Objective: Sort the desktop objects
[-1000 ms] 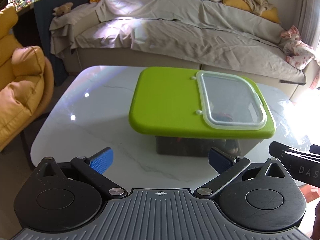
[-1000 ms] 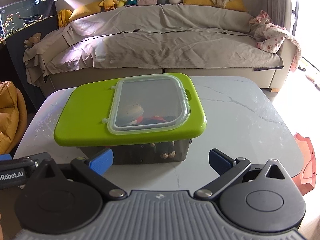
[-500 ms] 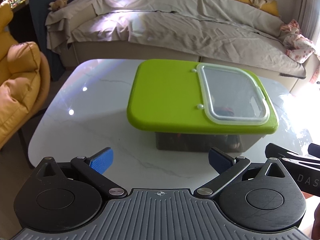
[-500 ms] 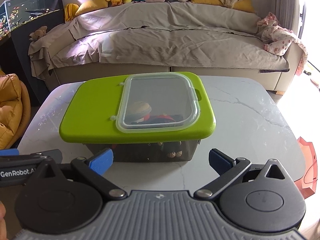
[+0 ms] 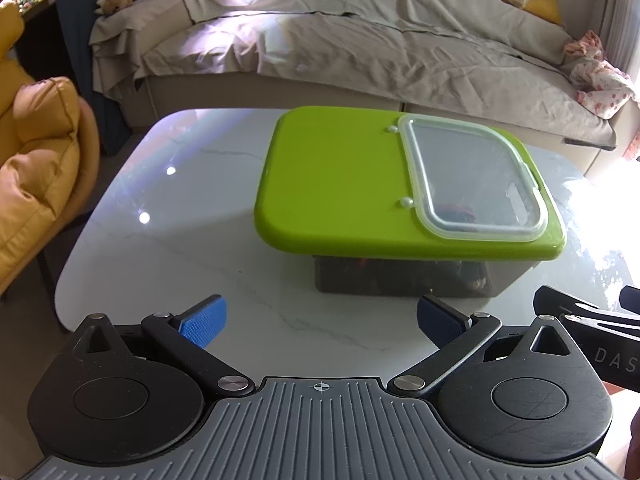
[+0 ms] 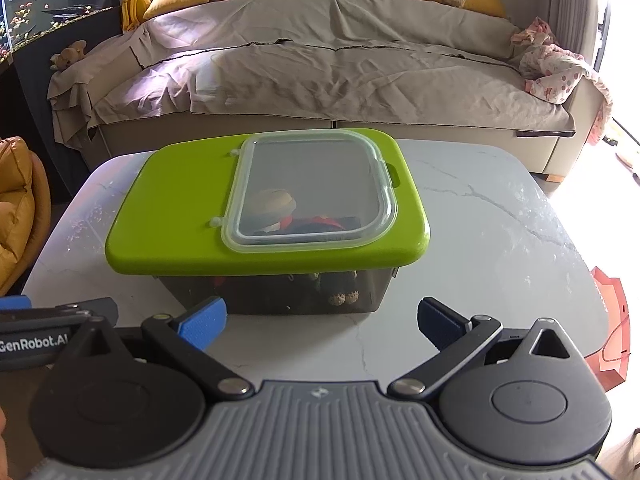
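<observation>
A storage box with a lime-green lid (image 5: 332, 184) and a closed clear hatch (image 5: 472, 184) stands on the white marble table (image 5: 168, 240). It also shows in the right wrist view (image 6: 176, 216), with its hatch (image 6: 312, 192) over plush toys (image 6: 272, 206) inside. My left gripper (image 5: 319, 320) is open and empty, in front of the box's left half. My right gripper (image 6: 320, 320) is open and empty, in front of the box's near wall. Each gripper's body shows at the edge of the other's view.
A sofa under a beige cover (image 6: 340, 68) runs behind the table, with plush toys along its back. A yellow armchair (image 5: 36, 168) stands left of the table. A red paper bag (image 6: 610, 328) sits on the floor at the right. A fish tank (image 6: 48, 12) stands far left.
Both grippers have tilted down and drawn back a little, so the box sits lower and nearer the centre in each view. Jaws stay open. The box has not moved.
</observation>
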{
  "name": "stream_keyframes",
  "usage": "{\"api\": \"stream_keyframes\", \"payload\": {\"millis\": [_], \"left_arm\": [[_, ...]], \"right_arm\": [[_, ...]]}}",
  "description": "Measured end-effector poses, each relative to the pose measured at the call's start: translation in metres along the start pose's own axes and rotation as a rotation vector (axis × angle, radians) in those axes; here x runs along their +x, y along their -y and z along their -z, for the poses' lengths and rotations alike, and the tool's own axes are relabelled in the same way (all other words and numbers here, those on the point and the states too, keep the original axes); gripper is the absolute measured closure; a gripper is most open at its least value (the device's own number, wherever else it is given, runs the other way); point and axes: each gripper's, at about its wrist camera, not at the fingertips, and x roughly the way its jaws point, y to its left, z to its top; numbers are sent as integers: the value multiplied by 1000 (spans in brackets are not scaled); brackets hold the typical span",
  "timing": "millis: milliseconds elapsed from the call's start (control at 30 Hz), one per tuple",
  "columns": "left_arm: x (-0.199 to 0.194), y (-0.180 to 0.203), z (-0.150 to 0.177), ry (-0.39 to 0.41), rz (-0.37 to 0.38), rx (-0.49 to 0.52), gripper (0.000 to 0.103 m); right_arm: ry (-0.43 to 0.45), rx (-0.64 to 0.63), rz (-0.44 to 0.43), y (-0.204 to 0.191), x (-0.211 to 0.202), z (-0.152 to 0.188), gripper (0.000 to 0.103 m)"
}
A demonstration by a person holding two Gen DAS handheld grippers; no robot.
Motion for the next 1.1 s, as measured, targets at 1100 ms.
{"api": "stream_keyframes", "payload": {"millis": [1100], "left_arm": [[17, -15, -9, 2, 24, -6, 0]], "right_arm": [[6, -9, 1, -1, -4, 3, 0]]}}
